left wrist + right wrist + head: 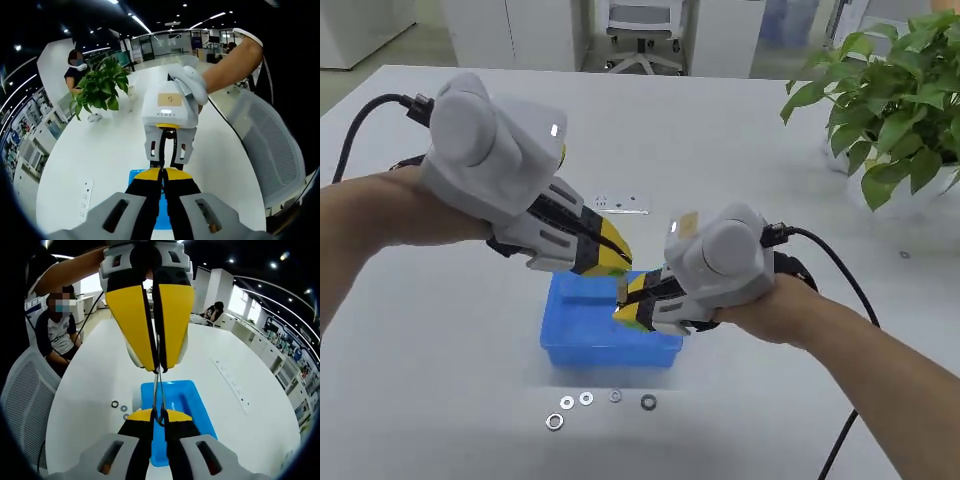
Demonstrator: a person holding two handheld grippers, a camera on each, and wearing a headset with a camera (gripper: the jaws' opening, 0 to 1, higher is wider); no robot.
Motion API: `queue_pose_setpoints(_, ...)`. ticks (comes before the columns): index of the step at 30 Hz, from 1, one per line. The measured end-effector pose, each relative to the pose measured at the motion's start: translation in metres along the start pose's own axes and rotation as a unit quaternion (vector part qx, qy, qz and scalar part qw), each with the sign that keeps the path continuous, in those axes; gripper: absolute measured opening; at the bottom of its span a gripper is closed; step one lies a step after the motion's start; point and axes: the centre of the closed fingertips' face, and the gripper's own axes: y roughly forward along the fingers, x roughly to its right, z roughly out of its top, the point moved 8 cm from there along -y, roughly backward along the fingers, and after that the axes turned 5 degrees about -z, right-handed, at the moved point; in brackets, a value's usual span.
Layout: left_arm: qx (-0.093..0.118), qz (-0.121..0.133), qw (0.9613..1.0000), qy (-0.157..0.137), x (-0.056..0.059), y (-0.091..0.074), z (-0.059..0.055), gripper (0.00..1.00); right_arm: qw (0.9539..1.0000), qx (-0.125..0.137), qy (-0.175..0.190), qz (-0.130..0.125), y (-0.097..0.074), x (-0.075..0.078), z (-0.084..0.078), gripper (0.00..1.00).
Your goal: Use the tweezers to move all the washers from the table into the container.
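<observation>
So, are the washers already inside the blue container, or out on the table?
Out. Five washers lie on the table just outside the blue container; none is visibly inside it.

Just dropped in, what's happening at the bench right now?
A person holds a gripper in each hand above the blue container. The left gripper and right gripper face each other, the jaws of both shut on the tweezers between them. Several washers lie on the table beside it.
</observation>
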Motion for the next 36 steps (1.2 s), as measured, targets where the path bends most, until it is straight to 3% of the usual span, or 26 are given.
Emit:
queue_pose_setpoints(15,-0.002,-0.006,0.9999,-0.01,-0.024,0.023,-0.019,0.05,0.9999,-0.011,0.01,-0.001,0.016,0.02,-0.025,0.09)
queue_pose_setpoints(36,-0.013,-0.015,0.9996,-0.021,-0.028,0.055,-0.043,0.05,0.999,-0.038,0.009,0.02,0.034,0.022,-0.06,0.09)
